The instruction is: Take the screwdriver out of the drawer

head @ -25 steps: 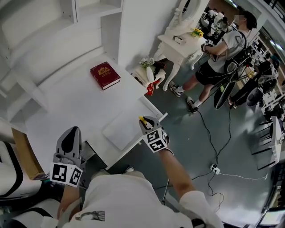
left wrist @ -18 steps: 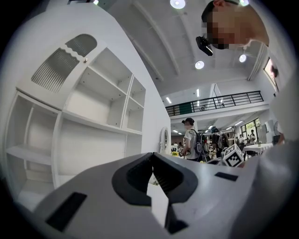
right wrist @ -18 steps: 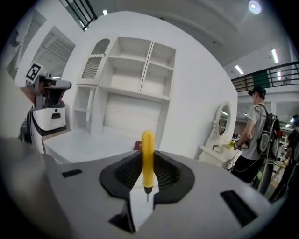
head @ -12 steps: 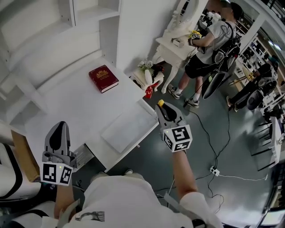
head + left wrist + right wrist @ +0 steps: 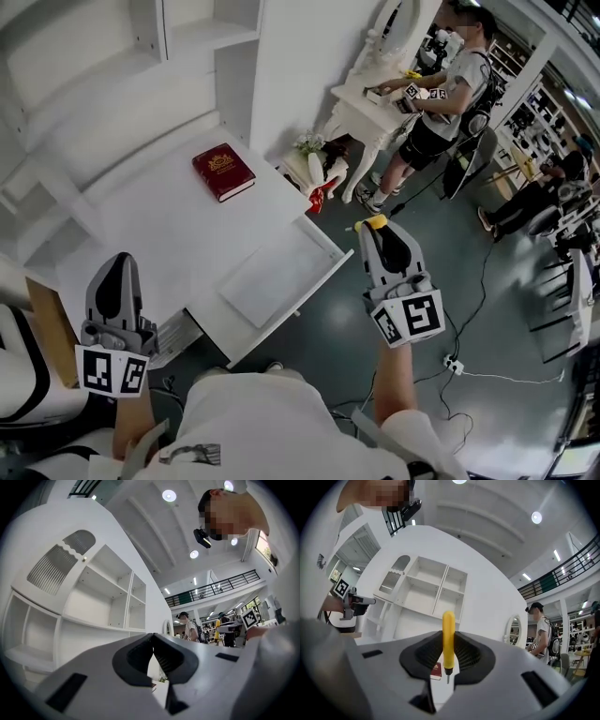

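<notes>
The right gripper (image 5: 377,231), clamped on the yellow screwdriver (image 5: 375,223), lifts from the front edge of the open drawer (image 5: 323,246) and now hangs to its right, out over the floor (image 5: 469,281); the left gripper (image 5: 118,264) drifts slightly left; the bystander (image 5: 448,80) walks up to the dressing table (image 5: 361,101).

In the head view the screwdriver (image 5: 376,222) shows only as a yellow stub at the tip of the right tongs (image 5: 379,231), the rest covered by their grey body (the right gripper view shows the handle along its length, though the metal tip is tiny). The gold print on the red book (image 5: 223,172) on the table (image 5: 150,234) is too small to read, and the rear of the open drawer (image 5: 281,274) runs out of sight under the table. The heap of white and red things (image 5: 319,171) on the floor is too small to name.
</notes>
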Available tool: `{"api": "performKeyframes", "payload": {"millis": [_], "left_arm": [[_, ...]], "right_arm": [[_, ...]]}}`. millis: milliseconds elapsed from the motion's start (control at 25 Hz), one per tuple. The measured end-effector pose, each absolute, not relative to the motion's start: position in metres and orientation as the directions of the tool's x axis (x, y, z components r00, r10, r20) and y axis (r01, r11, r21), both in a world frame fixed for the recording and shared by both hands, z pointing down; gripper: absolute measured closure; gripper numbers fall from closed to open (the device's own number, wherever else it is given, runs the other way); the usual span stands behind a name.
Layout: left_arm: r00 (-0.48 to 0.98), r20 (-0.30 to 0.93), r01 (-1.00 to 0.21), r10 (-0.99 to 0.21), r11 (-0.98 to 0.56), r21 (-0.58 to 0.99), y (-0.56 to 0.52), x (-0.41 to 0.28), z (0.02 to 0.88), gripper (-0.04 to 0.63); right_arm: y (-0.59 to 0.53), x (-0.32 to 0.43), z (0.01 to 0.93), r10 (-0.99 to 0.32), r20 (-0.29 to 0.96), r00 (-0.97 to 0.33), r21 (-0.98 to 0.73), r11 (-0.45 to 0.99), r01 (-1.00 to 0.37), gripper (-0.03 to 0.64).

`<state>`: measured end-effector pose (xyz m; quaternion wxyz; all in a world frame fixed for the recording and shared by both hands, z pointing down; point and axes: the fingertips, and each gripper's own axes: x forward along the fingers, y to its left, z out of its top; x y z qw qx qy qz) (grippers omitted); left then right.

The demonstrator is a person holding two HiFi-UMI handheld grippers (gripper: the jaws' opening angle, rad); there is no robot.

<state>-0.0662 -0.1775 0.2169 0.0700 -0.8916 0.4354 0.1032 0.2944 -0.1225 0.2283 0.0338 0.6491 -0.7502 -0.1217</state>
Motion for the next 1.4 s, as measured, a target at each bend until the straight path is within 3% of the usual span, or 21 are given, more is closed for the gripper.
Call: {"api": "performKeyframes", "payload": {"millis": [600, 1400], "left_arm": [[0.541, -0.266, -0.830, -0.797, -0.558, -0.016, -0.190, -0.126, 0.206, 0.580], [0.443, -0.187, -0.889, -0.877, -0.457, 0.036, -0.179, -0.193, 0.241, 0.580]], "right_arm": [[-0.084, 0.272, 0.183, -0.975, -0.198, -0.101, 0.215, 0.057, -0.975, 0.535], [-0.070, 0.235, 0.214, -0.990, -0.139, -0.036, 0.126, 0.018, -0.992, 0.535]]}}
